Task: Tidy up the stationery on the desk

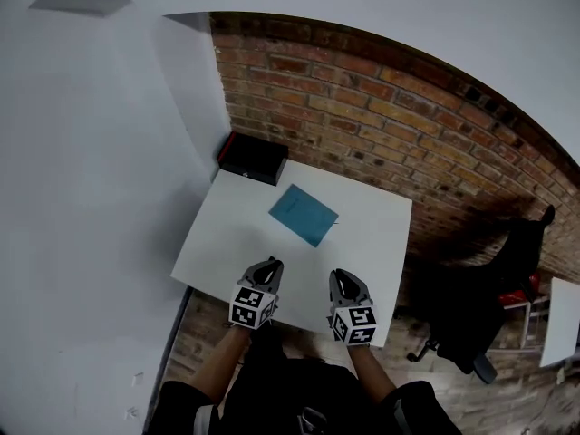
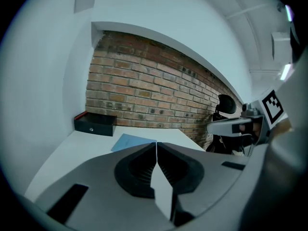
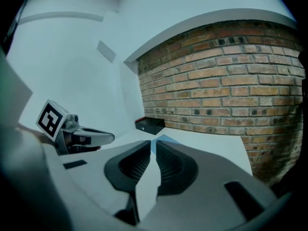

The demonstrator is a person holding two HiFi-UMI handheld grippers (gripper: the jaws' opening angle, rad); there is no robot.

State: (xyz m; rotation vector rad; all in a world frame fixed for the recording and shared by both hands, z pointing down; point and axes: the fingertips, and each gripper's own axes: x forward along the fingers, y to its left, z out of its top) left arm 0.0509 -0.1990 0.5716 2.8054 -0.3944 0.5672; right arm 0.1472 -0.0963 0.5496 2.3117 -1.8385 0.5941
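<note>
Item 1, blue notebook point(image 1: 303, 214): we log it lying flat on the white desk point(image 1: 217, 243), far half, approx. ctr. Its long axis runs diag. in the head view, upper left to lower right, skew to the desk's edges. One corner points back toward us. Cover looks plain blue.

Item 2, black box point(image 1: 253, 158) w/ red trim: at the desk's far left corner, where the white wall meets the brick wall point(image 1: 381, 125), well apart from the notebook.

Item 3, left gripper point(image 1: 269, 266): over the desk's near edge, aimed at the far wall. Fingers pressed together, nothing btwn them.

Item 4, right gripper point(image 1: 344, 277): just beside the left, same aim. Fingers likewise closed, holding nothing.

Item 5, black office chair point(image 1: 467, 320): to the right of the desk.
</note>
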